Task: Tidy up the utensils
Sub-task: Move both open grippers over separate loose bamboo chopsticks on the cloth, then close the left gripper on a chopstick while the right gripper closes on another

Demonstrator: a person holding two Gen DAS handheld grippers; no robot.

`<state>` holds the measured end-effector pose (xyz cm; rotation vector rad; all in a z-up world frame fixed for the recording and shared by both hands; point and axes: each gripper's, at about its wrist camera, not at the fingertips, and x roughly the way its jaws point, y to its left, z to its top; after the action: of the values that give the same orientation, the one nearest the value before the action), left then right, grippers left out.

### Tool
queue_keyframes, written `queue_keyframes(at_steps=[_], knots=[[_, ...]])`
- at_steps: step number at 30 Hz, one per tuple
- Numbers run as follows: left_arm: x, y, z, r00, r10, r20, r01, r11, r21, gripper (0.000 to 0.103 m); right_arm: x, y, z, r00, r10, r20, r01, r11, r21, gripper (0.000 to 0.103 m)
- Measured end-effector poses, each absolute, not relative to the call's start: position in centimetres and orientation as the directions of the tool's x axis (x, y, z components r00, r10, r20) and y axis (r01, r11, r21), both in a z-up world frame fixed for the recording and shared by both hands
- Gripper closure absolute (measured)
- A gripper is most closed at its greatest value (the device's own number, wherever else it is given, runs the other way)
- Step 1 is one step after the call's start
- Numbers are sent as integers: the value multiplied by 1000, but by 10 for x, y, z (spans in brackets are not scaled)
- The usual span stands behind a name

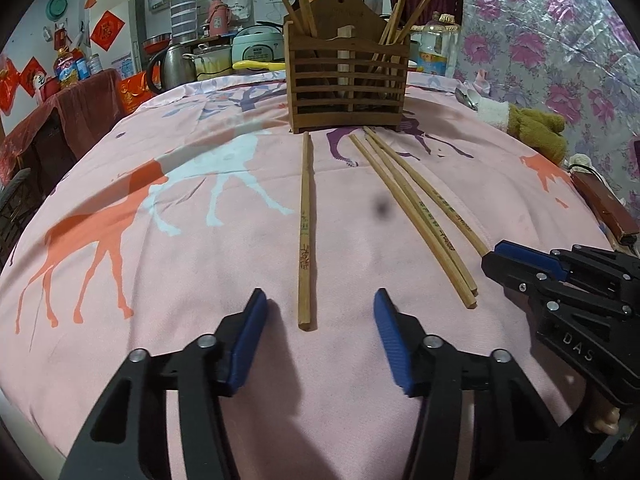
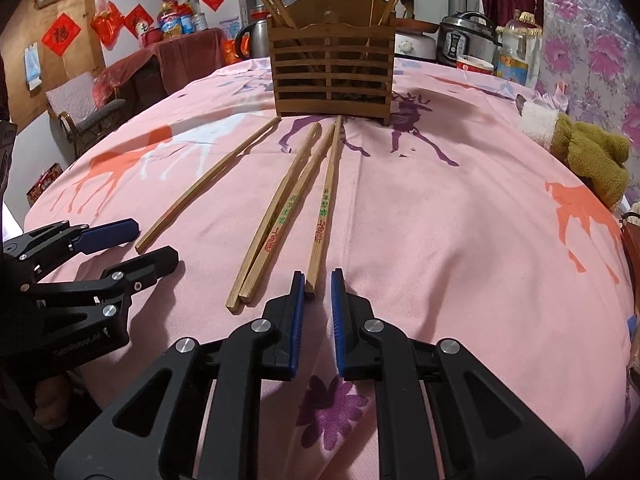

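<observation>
Jaws: left gripper (image 1: 320, 308) wide, empty; right gripper (image 2: 316, 286) narrow, straddling chopstick (image 2: 321, 220) end.

cluttered home kitchen: rice cooker (image 1: 256, 46), kettle (image 1: 172, 65)

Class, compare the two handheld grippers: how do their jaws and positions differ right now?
The left gripper has its jaws spread wide around the lone wooden chopstick; the right gripper has its jaws much narrower, at the end of the rightmost wooden chopstick. Neither has closed. Both have blue pads.

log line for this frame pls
left gripper: open, straddling lone wooden chopstick | right gripper: open at rightmost chopstick | slatted wooden holder: part-filled
</observation>
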<state>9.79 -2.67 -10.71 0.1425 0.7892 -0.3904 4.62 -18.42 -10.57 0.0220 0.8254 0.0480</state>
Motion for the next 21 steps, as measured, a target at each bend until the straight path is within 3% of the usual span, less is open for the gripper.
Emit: queue_keyframes(at_steps=[3,5,7,21], knots=[[101,-25,-106,640,-297,-709,391,920,-32,68,46,-185,-105,681,50,-731,-33,999,37,90],[102,-21,-105,635,-304,-710,385,922,-51,86,45,-186,-105,681,54,-730,-34,999,43,90],[104,-18,-103,619,-319,-718,387,919,-74,96,45,-186,-104,684,44,-728,-24,999,37,97],[94,-23,-46,661,-317,-680,390,919,-50,97,35,-212,-44,788,18,-615,42,996,83,97]])
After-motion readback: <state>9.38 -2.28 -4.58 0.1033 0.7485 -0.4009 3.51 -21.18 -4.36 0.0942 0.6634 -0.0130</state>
